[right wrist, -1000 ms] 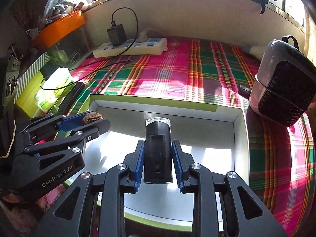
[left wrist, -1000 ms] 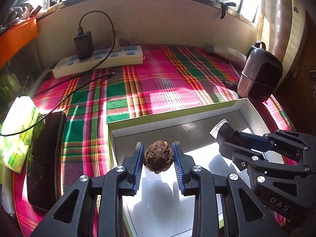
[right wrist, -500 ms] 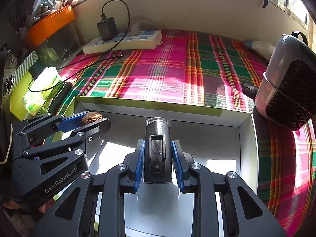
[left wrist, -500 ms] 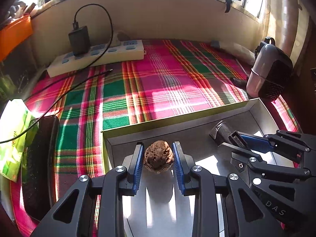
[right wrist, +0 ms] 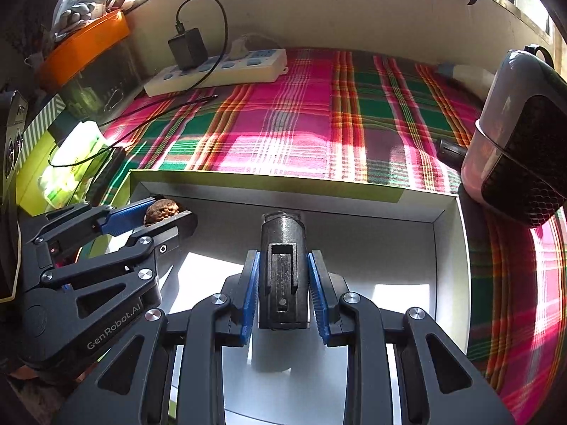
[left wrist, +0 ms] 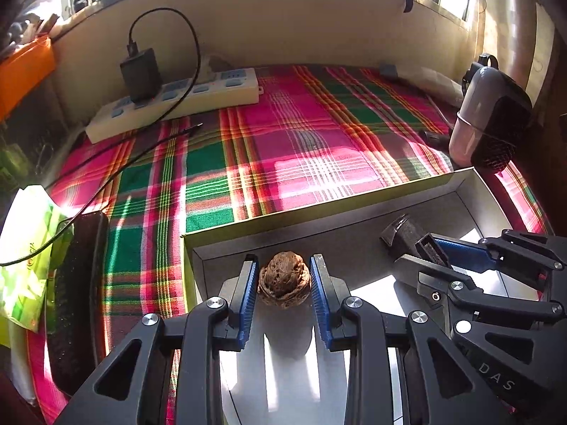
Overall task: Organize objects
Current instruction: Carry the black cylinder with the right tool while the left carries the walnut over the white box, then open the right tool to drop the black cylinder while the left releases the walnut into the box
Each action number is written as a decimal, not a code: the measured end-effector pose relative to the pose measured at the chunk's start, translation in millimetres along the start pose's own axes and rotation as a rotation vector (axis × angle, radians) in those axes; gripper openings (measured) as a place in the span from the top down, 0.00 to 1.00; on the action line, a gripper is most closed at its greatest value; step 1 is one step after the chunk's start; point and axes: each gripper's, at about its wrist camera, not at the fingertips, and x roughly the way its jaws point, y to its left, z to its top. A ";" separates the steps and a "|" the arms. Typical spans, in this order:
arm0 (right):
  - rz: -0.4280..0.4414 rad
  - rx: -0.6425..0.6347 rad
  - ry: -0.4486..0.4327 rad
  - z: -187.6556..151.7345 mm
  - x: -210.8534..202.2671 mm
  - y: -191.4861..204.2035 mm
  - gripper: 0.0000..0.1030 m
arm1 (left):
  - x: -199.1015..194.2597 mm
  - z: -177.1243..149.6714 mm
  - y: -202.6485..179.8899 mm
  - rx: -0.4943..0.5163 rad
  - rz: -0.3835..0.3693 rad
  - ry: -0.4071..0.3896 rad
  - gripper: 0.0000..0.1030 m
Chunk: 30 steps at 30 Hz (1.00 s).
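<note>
A wrinkled brown walnut point(left wrist: 284, 279) sits between the blue pads of my left gripper point(left wrist: 283, 285), which is shut on it over the near left part of a shallow white box point(left wrist: 319, 228). The right wrist view shows the same walnut point(right wrist: 162, 211) at the left gripper's point(right wrist: 156, 214) tips. My right gripper point(right wrist: 283, 285) is shut on a black bike light point(right wrist: 281, 272) with a clear lens end, held low inside the white box point(right wrist: 450, 269). From the left wrist view that bike light point(left wrist: 404, 232) and the right gripper point(left wrist: 430, 248) are at the right.
The box lies on a pink and green plaid cloth point(left wrist: 283, 141). A white power strip point(left wrist: 177, 101) with a black charger and cable is at the back. A small grey and black heater point(right wrist: 517, 134) stands right. A black brush point(left wrist: 74, 294) and a green packet point(left wrist: 24, 248) lie left.
Both grippers have sunk a little deeper into the box with their objects still held. The bike light has tipped further down toward the box floor.
</note>
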 end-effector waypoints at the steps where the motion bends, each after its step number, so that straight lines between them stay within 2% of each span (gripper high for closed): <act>1: 0.001 0.000 -0.001 -0.2 -0.2 0.1 0.72 | 0.0 0.0 0.0 0.000 0.001 0.001 0.73; 9: 0.009 0.016 -0.006 -2.6 -4.4 -2.2 0.72 | -0.5 0.6 0.9 -0.015 0.002 0.003 0.72; 16: 0.004 0.039 -0.025 -4.5 -12.7 -3.8 0.55 | -8.0 -1.6 3.2 -0.017 0.002 -0.002 0.68; 30: -0.003 0.057 -0.068 -19.8 -41.6 -1.3 0.54 | -49.8 -14.9 12.1 -0.061 -0.025 -0.067 0.67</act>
